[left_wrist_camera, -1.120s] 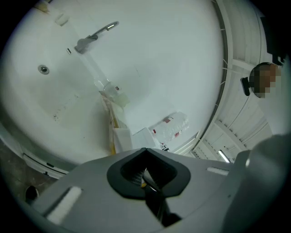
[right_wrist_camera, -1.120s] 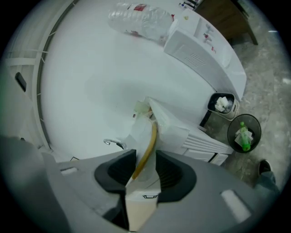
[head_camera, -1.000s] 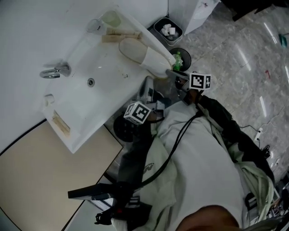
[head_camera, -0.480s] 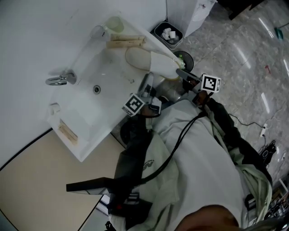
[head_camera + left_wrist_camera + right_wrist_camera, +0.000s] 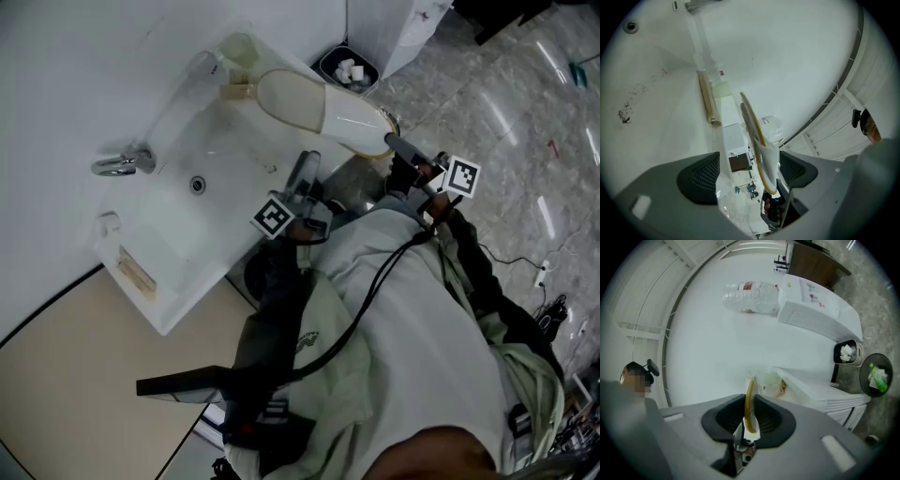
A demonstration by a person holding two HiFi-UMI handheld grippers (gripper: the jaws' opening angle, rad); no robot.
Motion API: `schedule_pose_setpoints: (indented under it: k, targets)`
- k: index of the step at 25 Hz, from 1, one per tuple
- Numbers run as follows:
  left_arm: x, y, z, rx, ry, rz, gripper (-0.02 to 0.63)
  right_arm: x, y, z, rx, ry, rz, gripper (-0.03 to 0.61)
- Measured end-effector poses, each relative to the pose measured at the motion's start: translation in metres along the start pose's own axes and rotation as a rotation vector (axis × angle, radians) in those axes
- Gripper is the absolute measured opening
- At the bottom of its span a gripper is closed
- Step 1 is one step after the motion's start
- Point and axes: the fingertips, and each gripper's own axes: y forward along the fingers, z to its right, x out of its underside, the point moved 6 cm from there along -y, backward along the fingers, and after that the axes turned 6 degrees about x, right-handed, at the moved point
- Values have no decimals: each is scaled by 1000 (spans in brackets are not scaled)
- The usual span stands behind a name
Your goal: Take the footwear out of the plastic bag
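A white slipper with a yellowish edge hangs above the white sink. My right gripper is shut on its rim at the near end. In the right gripper view the slipper's edge is pinched between the pads of that gripper. My left gripper sits just below the slipper by the sink's front edge, its jaws opening. In the left gripper view the slipper and a strip of clear plastic film show between the jaws of the left gripper, and the pads press on neither.
A tap and a drain are in the sink. A cup stands at its far corner and a wooden piece lies at its near corner. A small bin with white scraps stands on the marble floor.
The right gripper has lifted the slipper up and away over the sink. The left gripper has moved up towards the sink's edge and its jaws have opened.
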Motion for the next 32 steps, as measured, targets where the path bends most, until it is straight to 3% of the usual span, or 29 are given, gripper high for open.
schedule_pose_setpoints:
  k: [3, 8, 10, 11, 12, 13, 26, 32]
  targets:
    - [-16, 14, 18, 71, 49, 38, 413, -2, 3, -26, -70, -47, -48, 64]
    - [-42, 24, 48, 184, 97, 151, 414, 5, 3, -33, -92, -79, -109, 64]
    - [-50, 26, 47, 166, 103, 189, 398, 6, 1, -33, -101, -83, -128, 64]
    - [-53, 26, 44, 148, 107, 201, 351, 5, 1, -34, -109, -84, -137, 64]
    - [-55, 27, 41, 130, 113, 208, 254, 5, 1, -35, -117, -84, -145, 64]
    - [-56, 28, 40, 118, 116, 212, 196, 5, 1, -36, -122, -84, -152, 64]
    - [-48, 43, 50, 114, 100, 237, 160, 0, -13, -32, -56, -154, -124, 66]
    - [-47, 52, 58, 100, 176, 208, 172, -4, -24, -40, -73, -157, -98, 66]
